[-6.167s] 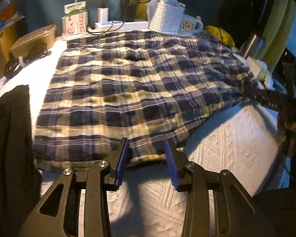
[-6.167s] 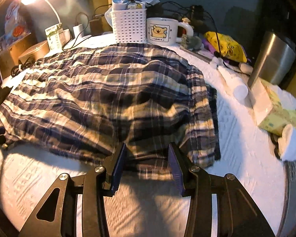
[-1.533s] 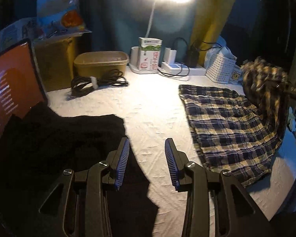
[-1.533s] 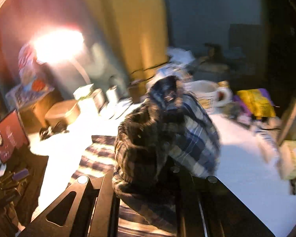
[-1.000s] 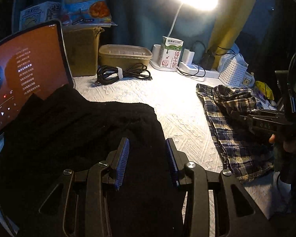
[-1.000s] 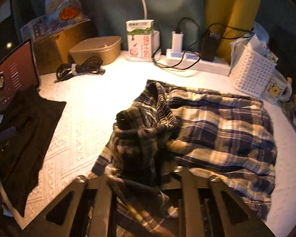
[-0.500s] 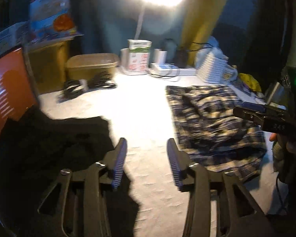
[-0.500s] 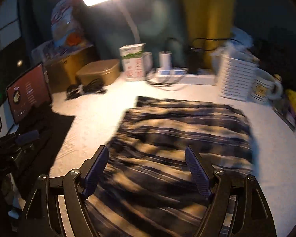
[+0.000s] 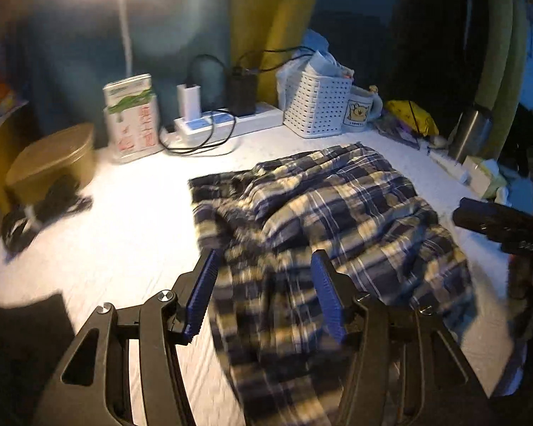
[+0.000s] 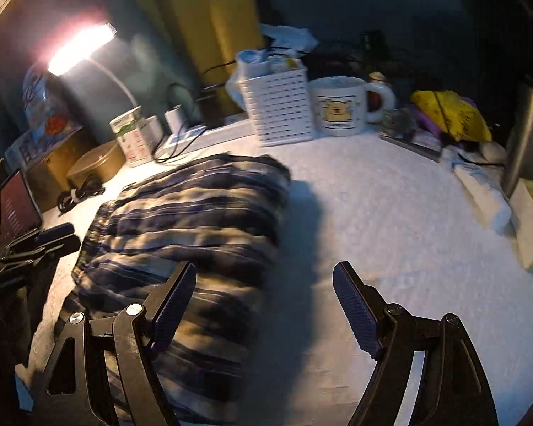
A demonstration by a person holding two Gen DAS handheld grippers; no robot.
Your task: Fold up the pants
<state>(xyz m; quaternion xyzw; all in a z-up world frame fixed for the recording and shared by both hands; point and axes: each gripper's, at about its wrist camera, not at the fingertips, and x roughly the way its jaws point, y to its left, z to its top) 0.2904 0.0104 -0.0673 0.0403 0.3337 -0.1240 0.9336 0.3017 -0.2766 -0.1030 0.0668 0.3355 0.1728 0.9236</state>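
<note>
One folded navy-and-cream plaid pants (image 9: 334, 220) on white textured cloth (image 9: 124, 220), long axis front-to-back; two black grippers, left (image 9: 263, 294) and right (image 10: 263, 305), jaws spread, empty.

Dim room, glaring desk lamp (image 10: 78, 48), motion blur, fisheye-warped dark edges.

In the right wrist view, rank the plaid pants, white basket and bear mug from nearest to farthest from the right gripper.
From the right gripper:
1. Plaid pants, just ahead, to its left.
2. White basket and bear mug, side by side at the back; too close to call.
</note>
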